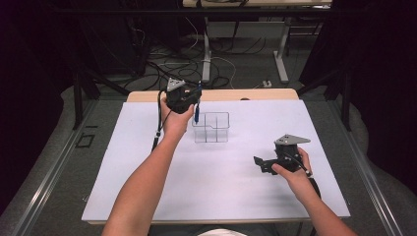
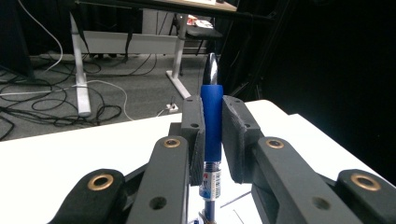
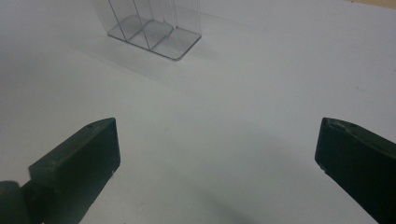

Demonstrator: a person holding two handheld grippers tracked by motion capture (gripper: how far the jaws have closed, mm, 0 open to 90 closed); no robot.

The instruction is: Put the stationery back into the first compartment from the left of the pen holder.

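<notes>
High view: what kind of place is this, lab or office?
Probably a lab or recording workspace: a white table framed by dark curtains, loose cables on the floor behind it, and desk legs farther back.

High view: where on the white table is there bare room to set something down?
Most of the white table is bare: the whole near half between the forearms, and the far right corner. It is crowded only around the clear divided organizer, where the left gripper holds a blue pen.
</notes>
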